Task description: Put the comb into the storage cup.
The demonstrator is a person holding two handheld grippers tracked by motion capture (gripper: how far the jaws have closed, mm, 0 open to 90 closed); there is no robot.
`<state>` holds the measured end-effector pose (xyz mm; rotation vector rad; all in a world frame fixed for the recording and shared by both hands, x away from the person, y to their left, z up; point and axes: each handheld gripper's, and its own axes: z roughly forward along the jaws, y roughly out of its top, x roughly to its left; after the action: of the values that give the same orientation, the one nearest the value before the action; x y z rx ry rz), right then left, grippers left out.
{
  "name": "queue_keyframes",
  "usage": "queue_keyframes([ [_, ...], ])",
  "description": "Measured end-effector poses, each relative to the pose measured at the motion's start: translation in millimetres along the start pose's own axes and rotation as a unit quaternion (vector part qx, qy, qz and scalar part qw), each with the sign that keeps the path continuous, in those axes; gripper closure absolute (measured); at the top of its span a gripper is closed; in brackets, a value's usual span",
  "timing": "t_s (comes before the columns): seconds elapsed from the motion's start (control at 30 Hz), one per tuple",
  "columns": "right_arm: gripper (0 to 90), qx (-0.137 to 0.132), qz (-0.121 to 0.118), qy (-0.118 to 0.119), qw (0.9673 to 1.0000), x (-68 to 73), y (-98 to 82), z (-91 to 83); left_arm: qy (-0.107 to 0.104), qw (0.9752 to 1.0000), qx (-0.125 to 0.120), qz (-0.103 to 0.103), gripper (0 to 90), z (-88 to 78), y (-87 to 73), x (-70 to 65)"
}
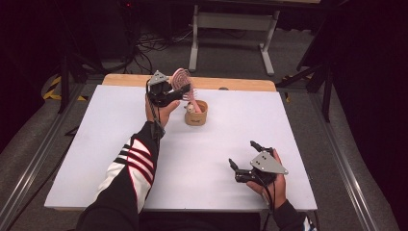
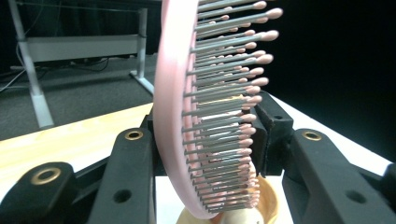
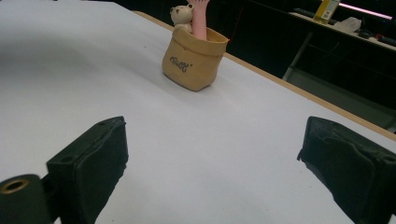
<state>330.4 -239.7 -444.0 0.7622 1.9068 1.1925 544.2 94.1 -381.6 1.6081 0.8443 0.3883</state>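
Seemingly midway: left gripper [image 1: 179, 91] fingers clenched on the pink hairbrush [image 2: 187, 116] head, its handle standing in the tan pouch-shaped holder [image 1: 196, 113] at the far side of the desk [image 1: 216, 144]; right gripper [image 1: 243, 159] released, idle near the front edge

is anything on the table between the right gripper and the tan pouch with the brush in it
Nothing visible. Bare white table runs from the open right gripper to the tan pouch. The pink hairbrush, its handle down in the pouch, is clamped by the left gripper from the far side.
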Motion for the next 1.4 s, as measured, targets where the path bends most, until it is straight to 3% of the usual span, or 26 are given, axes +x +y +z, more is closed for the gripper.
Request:
queue_keyframes([
  [0.7,7.7,0.002,-0.002,0.002,1.0000,0.3,-0.6,1.1,0.012,0.9999,0.001,-0.010,57.3,-14.8,-6.8,18.3],
  [1.4,7.6,0.003,-0.004,0.003,1.0000,0.7,-0.7,1.2,0.022,0.9997,0.008,0.004,54.7,-16.8,-4.8,17.4],
])
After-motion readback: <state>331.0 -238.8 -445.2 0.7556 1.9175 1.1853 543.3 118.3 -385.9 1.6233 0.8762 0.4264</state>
